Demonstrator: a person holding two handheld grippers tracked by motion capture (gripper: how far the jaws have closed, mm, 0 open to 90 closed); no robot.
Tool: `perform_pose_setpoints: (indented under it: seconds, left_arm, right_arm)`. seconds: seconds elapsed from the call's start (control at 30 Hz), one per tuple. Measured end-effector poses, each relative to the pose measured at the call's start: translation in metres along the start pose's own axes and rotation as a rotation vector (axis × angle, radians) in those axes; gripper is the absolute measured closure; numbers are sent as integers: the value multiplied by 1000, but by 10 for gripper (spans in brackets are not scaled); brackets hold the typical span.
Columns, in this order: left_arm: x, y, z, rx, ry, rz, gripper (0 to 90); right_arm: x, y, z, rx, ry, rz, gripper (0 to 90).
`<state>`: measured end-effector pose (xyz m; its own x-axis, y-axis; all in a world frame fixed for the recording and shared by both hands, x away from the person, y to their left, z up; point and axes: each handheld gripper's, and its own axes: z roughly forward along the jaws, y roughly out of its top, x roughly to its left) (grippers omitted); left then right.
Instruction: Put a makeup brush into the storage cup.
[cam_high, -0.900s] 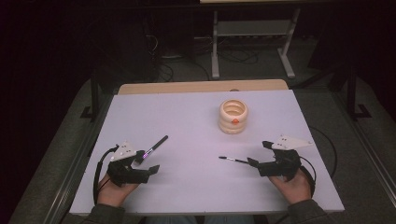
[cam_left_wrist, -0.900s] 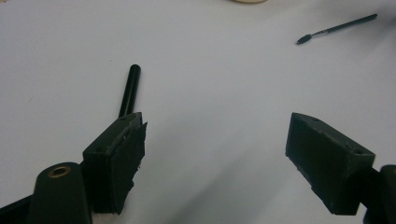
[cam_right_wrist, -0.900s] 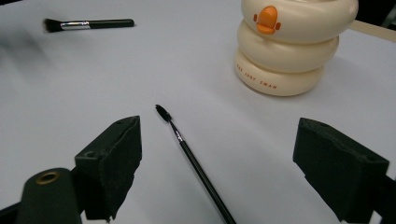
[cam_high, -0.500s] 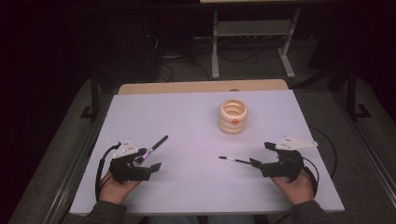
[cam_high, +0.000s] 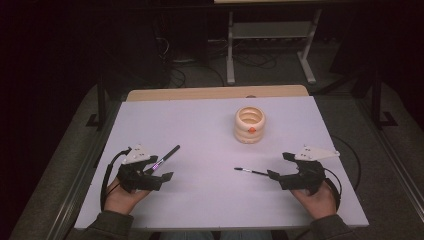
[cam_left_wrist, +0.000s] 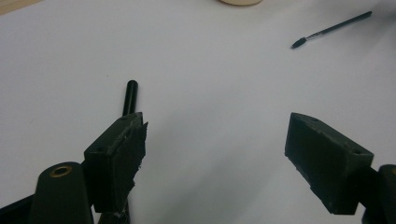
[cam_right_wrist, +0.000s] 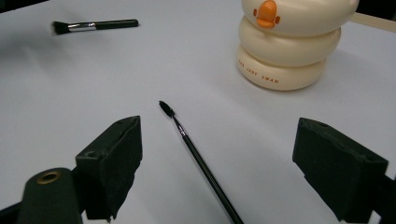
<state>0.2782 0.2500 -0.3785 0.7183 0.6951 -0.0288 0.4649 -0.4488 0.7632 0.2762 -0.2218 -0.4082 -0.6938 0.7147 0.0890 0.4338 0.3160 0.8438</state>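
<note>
1. Left hand-held gripper at lower left of the high view, jaws wide apart, nothing pressed between them.
2. Thick brush lying on the bench at lower left, handle pointing up and to the right, bristle end near the left hand-held gripper.
3. In the left gripper view, black handle of the thick brush seen just behind the left jaw, at left of centre; touching the jaw or not, cannot tell.
4. Right hand-held gripper at lower right of the high view, jaws also wide apart, holding nothing.
5. Thin brush lying flat at lower centre-right, tip pointing to the left, rear end reaching to the right hand-held gripper.
6. In the right gripper view, thin brush lying between the two jaws, running from centre down to the bottom edge, apart from both pads.
7. Cream holder with orange beak standing upright, right of centre of the high view, well apart from both brushes.
8. Holder at upper right of the right gripper view; thick brush at upper left.
9. Thin brush at upper right of the left gripper view.
</note>
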Motion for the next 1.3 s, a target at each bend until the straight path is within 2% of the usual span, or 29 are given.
perform_pose_setpoints:
  seconds: [0.03, 0.2, 0.53, 0.67, 0.7, 0.87, 1.07, 1.2, 1.23, 1.3]
  left_arm:
    - [3, 6, -4, 10, -4, 7, 202]
    - [11, 12, -7, 12, -4, -5, 211]
    - [29, 24, -3, 52, 2, -13, 225]
    - [36, 29, 1, 72, -14, -33, 229]
    - [42, 32, 6, 94, -12, -48, 231]
    - [53, 32, 19, 133, 4, -54, 243]
    - [63, 31, 36, 203, 18, -51, 287]
    - [65, 30, 41, 214, 18, -66, 311]
    - [69, 29, 49, 246, 12, -65, 327]
    - [72, 29, 53, 249, 11, -64, 352]
  right_arm:
    - [0, 1, 0, 1, 7, -4, 151]
    - [1, 3, 1, 0, 7, -13, 153]
    - [3, 4, -2, -4, 2, -21, 153]
    - [4, 5, -2, -4, 1, -23, 153]
    - [3, 7, -2, -6, 0, -24, 153]
    - [2, 8, 0, -6, 3, -28, 154]
    - [3, 9, 1, 0, 12, -33, 154]
    - [6, 11, 1, 1, 16, -44, 154]
    - [7, 12, 0, -6, 19, -54, 154]
    - [8, 13, -1, -7, 17, -48, 154]
